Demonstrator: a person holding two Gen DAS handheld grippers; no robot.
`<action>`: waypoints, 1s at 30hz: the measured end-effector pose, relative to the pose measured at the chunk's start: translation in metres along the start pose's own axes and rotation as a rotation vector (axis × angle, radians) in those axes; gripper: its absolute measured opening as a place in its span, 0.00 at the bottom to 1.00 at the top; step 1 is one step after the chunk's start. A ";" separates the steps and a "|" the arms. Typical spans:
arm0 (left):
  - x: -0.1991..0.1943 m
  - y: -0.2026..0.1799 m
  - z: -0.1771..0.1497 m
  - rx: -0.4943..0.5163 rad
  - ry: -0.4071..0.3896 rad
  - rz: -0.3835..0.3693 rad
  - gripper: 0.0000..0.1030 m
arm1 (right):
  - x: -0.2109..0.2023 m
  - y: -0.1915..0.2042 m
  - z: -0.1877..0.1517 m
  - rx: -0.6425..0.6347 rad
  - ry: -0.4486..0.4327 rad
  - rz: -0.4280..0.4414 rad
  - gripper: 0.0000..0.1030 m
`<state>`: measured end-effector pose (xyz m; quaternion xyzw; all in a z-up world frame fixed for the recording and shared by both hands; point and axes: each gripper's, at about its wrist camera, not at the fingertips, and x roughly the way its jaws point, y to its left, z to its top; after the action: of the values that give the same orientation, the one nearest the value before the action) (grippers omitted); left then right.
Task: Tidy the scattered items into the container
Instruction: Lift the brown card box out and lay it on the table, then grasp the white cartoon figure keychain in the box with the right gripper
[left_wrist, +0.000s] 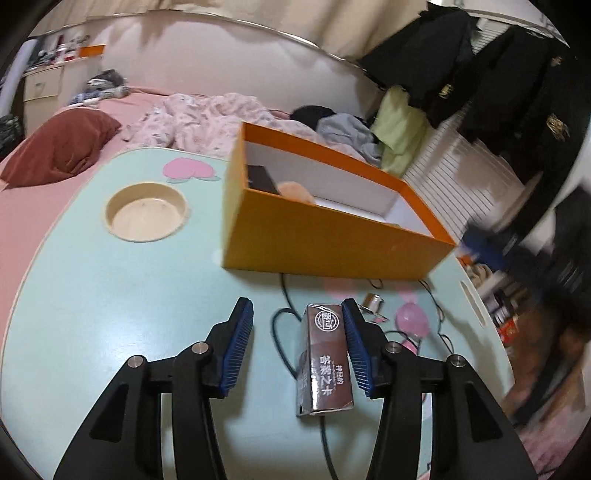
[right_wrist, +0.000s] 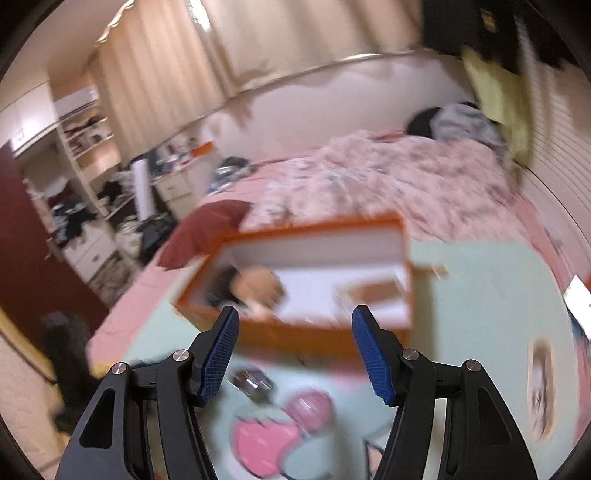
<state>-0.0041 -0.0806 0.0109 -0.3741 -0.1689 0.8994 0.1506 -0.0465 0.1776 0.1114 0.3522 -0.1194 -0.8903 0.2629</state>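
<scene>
**Brown carton sits off-centre in the left gripper, hard against its right pad**

Left gripper (left_wrist: 297, 325): fingers spread wide, nothing clamped. The glossy brown rectangular carton with white lettering (left_wrist: 325, 358) lies flat on the pale mint tabletop (left_wrist: 110, 295), between the blue ribbed pads but far to the right side; its right edge looks to touch the right pad (left_wrist: 356, 347), with a wide gap to the left pad. Long axis runs roughly along the fingers, pointing away towards the open orange cardboard box with white lining (left_wrist: 332, 236), which stands just beyond. A thin dark cable (left_wrist: 280, 332) loops under and beside the carton.

Right gripper (right_wrist: 295, 354): also spread and empty, hovering above the table; view badly blurred. Below it, a small silvery metal piece (right_wrist: 253, 382) and a round pink object (right_wrist: 308, 410).

Judgement: left hand is nearer the carton. Closing as it stands would drag the carton sideways; shifting right first should centre it. Watch the cable for snagging on lift
</scene>
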 end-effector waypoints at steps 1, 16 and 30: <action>0.001 0.000 -0.001 0.001 0.008 -0.009 0.48 | 0.008 0.006 0.015 -0.014 0.066 0.022 0.62; 0.000 -0.004 -0.006 0.031 -0.004 0.000 0.48 | 0.176 0.025 0.046 -0.047 0.835 0.018 0.50; 0.000 -0.005 -0.007 0.028 -0.009 -0.015 0.48 | 0.189 0.008 0.032 -0.099 0.839 -0.058 0.12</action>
<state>0.0019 -0.0749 0.0084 -0.3667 -0.1597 0.9022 0.1618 -0.1818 0.0676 0.0314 0.6743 0.0507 -0.6814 0.2801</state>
